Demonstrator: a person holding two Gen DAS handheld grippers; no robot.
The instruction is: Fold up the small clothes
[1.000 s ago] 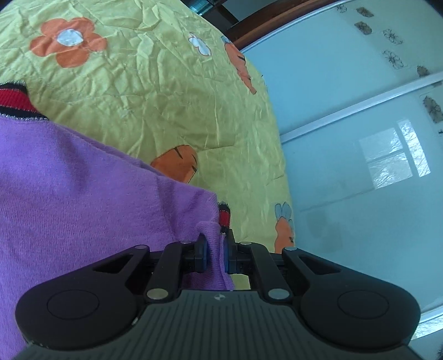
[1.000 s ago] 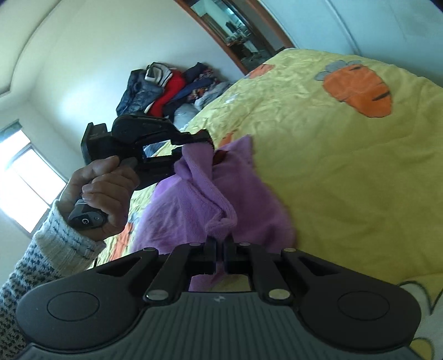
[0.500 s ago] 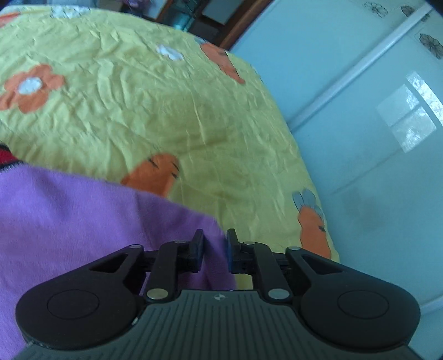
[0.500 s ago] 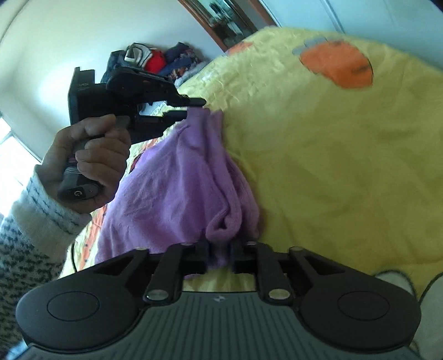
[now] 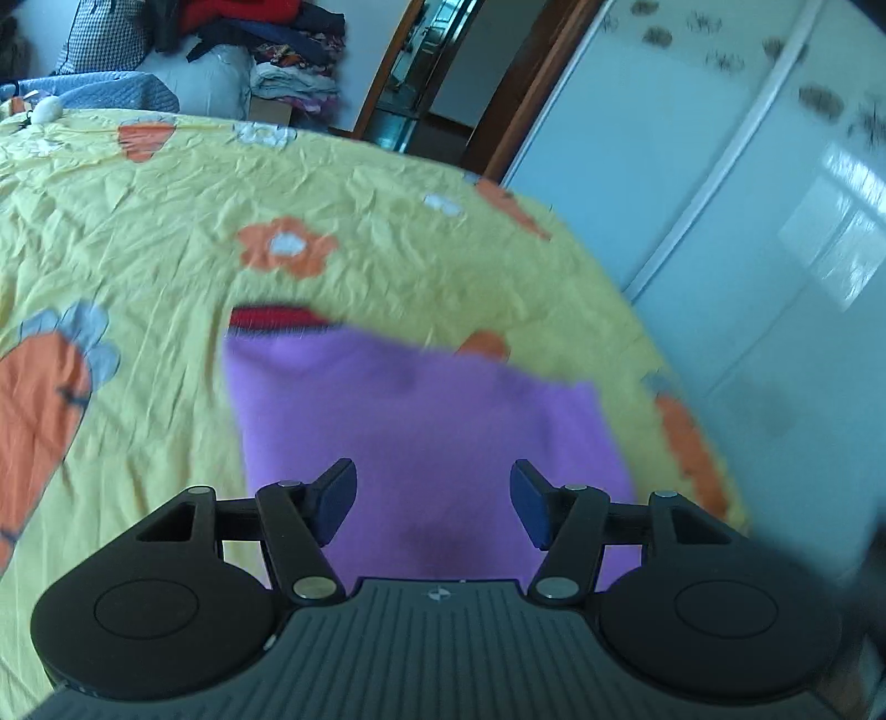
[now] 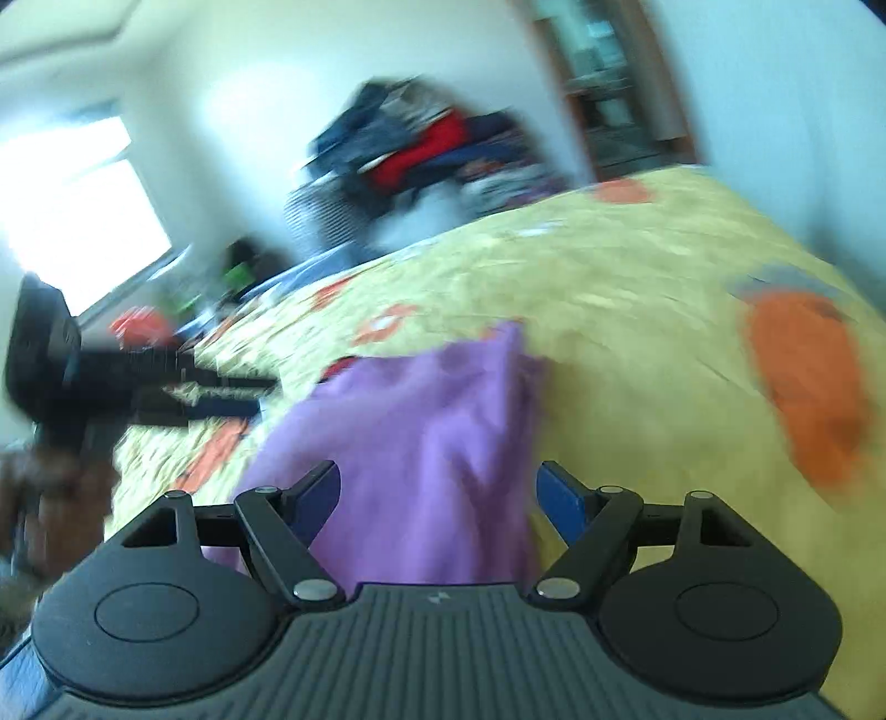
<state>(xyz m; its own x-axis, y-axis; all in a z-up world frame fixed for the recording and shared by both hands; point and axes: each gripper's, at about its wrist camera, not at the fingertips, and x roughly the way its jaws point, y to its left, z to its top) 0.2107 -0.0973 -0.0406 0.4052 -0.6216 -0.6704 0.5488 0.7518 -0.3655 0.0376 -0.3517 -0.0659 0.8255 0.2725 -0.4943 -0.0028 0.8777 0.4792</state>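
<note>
A small purple knit garment with a red trim at its far edge lies folded on the yellow bedsheet. My left gripper is open and empty, raised above the garment's near edge. In the right wrist view the same purple garment lies ahead, blurred. My right gripper is open and empty above it. The left gripper also shows at the left of that view, held by a hand.
The yellow bedsheet with carrot and flower prints covers the bed. Piles of clothes sit beyond the bed's far end. A pale wardrobe door stands along the bed's right side. A doorway opens at the back.
Both grippers have let go of the purple garment and opened wide. Both have pulled back and up, and the garment now lies flat on the bed.
</note>
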